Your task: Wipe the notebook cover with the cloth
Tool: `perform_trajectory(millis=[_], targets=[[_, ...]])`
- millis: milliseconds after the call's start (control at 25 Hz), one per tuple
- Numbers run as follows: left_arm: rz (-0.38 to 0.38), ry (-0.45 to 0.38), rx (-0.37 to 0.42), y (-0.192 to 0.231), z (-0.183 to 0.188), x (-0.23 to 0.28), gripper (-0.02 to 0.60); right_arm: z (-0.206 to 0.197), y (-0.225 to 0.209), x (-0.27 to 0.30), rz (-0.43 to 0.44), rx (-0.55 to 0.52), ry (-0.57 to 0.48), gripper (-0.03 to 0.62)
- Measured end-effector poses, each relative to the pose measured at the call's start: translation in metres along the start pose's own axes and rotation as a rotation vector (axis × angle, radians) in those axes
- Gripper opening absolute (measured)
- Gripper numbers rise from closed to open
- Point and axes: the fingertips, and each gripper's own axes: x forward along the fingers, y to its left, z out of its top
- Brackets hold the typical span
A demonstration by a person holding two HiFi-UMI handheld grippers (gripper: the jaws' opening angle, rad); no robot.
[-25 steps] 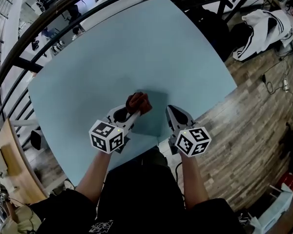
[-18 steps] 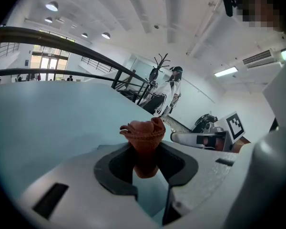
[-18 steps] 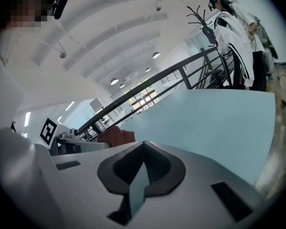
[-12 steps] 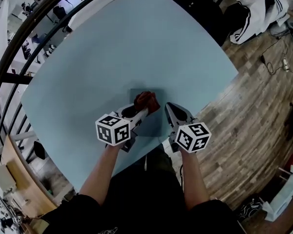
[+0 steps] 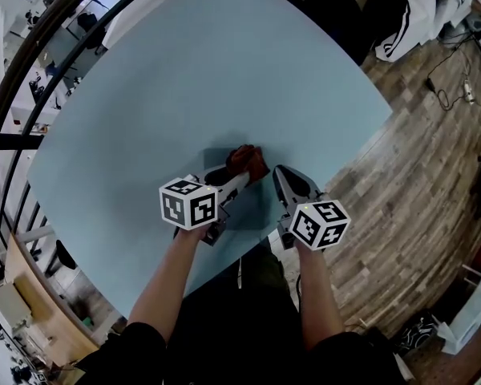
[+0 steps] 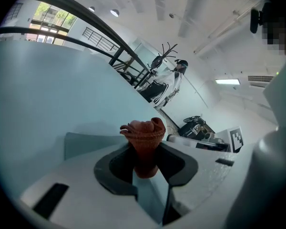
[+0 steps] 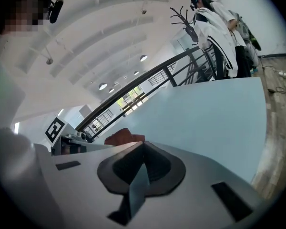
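Head view: both forearms reach forward over the table's [image 5: 184,70] near edge. The left gripper [image 5: 240,180] presses the red-brown cloth [image 5: 247,161] onto the notebook [image 5: 252,208], and the right gripper [image 5: 282,176] is just right of it. Bare tabletop spreads far and left.

Left gripper view: jaws clamped on the cloth.

Right gripper view: jaws together, nothing between; the table edge lies right.

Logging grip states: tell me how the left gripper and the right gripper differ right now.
The left gripper is clamped on the reddish cloth; the right gripper is shut on nothing. The left gripper's tip is over the notebook; the right gripper sits by its right edge. Both point forward over the table.
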Motion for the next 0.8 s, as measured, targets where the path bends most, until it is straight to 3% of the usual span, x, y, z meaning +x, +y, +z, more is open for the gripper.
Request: perform_trajectory(millis=[360,600,800], targets=[[-0.074,0.035,-0.073,-0.001,0.001,0.026,0.126,-0.008,-0.013,0.000,-0.020,0.041,-0.009,0.006],[-0.037,0.099,-0.113,0.015,-0.007,0.037,0.126,-0.011,-0.017,0.002,-0.026,0.058,-0.008,0.006],[-0.031,0.104,-0.127,0.021,-0.008,0.036,0.126,-0.013,-0.019,0.008,-0.026,0.059,0.003,0.006]])
